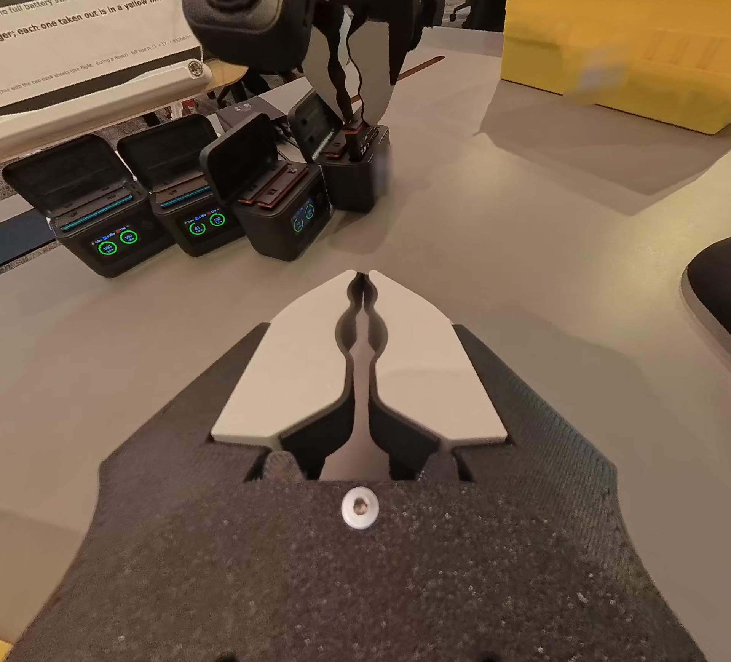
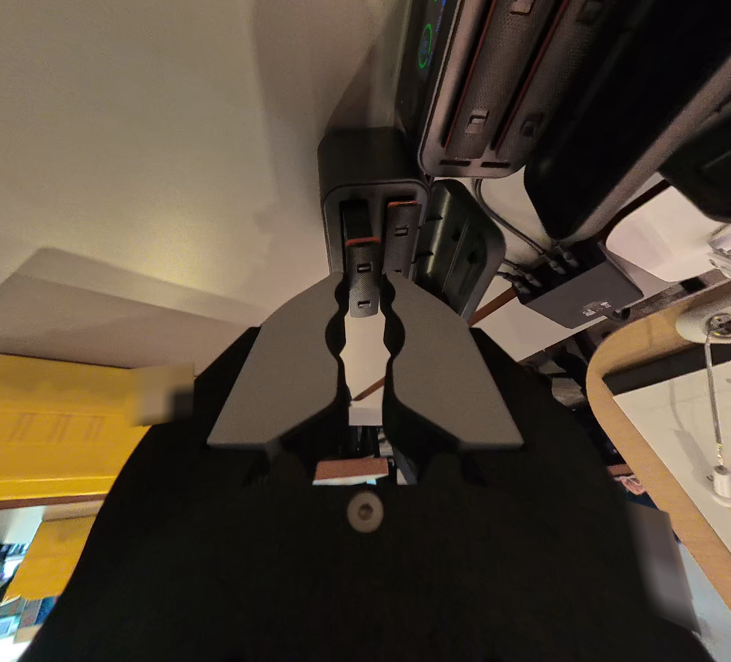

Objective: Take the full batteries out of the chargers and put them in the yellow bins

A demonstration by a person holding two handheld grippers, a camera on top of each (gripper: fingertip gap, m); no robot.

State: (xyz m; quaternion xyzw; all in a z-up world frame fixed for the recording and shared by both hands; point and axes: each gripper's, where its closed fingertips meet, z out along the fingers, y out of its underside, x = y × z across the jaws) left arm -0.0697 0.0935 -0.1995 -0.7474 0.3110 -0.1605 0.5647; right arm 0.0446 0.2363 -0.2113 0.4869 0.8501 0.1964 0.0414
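Observation:
Four black chargers with open lids stand in a row on the grey table (image 1: 514, 247). My right gripper (image 1: 353, 120) reaches down from above onto the rightmost charger (image 1: 350, 180). In the right wrist view my right gripper (image 2: 364, 275) is shut on a dark battery (image 2: 362, 287) with a red end, which is raised partway out of this charger's (image 2: 368, 164) left slot. A second battery (image 2: 401, 235) sits in the slot beside it. My left gripper (image 1: 362, 277) is shut and empty, low over the table in front of the chargers. A yellow bin (image 1: 617, 49) stands at the back right.
The other three chargers (image 1: 106, 235), (image 1: 197, 215), (image 1: 285, 219) show green rings on their screens. A printed sheet on a stand (image 1: 79, 29) rises behind them. A dark round object (image 1: 712, 287) lies at the right edge. A grey power hub (image 2: 581, 298) with cables sits behind the chargers. The left gripper's tips are roughly 20 centimetres from the right gripper's.

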